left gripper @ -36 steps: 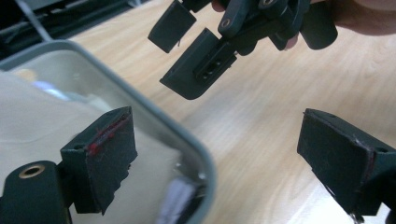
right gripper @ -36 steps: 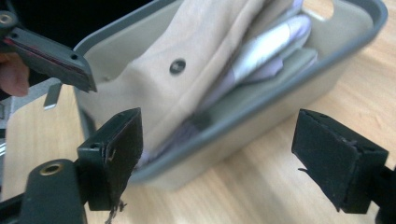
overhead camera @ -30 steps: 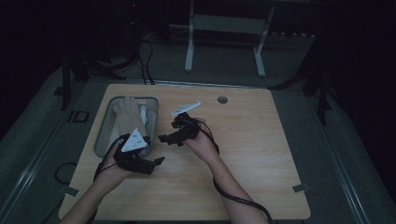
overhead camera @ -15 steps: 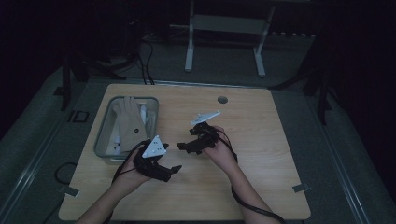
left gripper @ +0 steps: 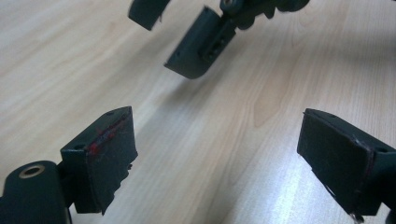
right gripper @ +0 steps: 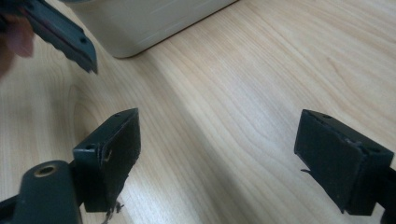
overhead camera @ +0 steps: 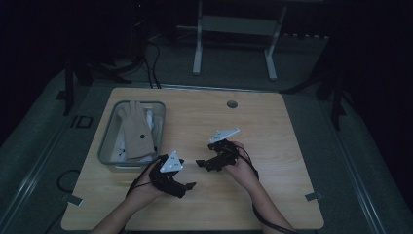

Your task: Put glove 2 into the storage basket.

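Observation:
My left gripper (overhead camera: 187, 185) hovers low over the wooden table (overhead camera: 272, 126) near its front, left of centre. In its own view the left gripper (left gripper: 224, 163) stands open with bare wood between the jaws, and the right gripper's jaws show ahead. My right gripper (overhead camera: 200, 163) is held at the table's middle, pointing left toward the left one. Seen in the right gripper view, this gripper (right gripper: 224, 161) is open and holds nothing. A clear bin (overhead camera: 108, 146) at the table's left holds a tan glove (overhead camera: 136, 134) and some white items.
The bin's pale wall (right gripper: 149, 21) lies ahead of the right gripper. A round cable hole (overhead camera: 232, 104) sits near the table's far edge. Cables trail from both grippers. A white stand frame (overhead camera: 234, 29) stands on the floor behind the table.
Both grippers have moved right and toward the table's front, away from the bin. Both stay open and empty.

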`<control>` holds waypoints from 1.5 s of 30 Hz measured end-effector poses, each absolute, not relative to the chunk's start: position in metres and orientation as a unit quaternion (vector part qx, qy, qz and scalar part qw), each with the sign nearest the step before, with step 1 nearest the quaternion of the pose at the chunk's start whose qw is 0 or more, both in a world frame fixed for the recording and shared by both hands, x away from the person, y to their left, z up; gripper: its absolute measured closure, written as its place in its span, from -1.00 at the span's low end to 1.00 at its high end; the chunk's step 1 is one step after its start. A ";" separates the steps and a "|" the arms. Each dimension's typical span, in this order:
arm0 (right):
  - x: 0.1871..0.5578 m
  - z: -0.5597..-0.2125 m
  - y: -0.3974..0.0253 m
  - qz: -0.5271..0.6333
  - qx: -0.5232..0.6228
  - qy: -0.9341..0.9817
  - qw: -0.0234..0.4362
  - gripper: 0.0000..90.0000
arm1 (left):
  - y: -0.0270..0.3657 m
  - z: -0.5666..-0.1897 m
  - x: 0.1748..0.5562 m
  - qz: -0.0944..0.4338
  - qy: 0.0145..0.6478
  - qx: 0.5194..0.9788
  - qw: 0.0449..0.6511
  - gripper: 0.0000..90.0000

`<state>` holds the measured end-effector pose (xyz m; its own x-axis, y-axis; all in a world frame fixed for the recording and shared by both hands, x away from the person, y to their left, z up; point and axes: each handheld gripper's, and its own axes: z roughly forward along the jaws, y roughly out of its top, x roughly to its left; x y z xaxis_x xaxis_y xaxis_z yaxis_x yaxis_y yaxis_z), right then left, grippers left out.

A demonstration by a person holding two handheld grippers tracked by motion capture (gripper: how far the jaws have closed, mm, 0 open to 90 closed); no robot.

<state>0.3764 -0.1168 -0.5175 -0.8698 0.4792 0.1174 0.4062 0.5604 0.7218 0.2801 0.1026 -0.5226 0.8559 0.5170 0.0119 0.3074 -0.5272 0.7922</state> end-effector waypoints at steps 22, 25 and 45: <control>0.356 -0.552 -0.162 0.400 0.276 0.872 0.068 -0.68 | 0.079 -0.551 0.277 0.092 0.200 0.879 0.423 -0.74; 0.354 -0.557 -0.169 0.401 0.278 0.870 0.070 -0.68 | 0.077 -0.554 0.277 0.092 0.194 0.880 0.424 -0.74; 0.346 -0.568 -0.185 0.409 0.296 0.859 0.092 -0.68 | 0.068 -0.564 0.276 0.073 0.177 0.885 0.424 -0.74</control>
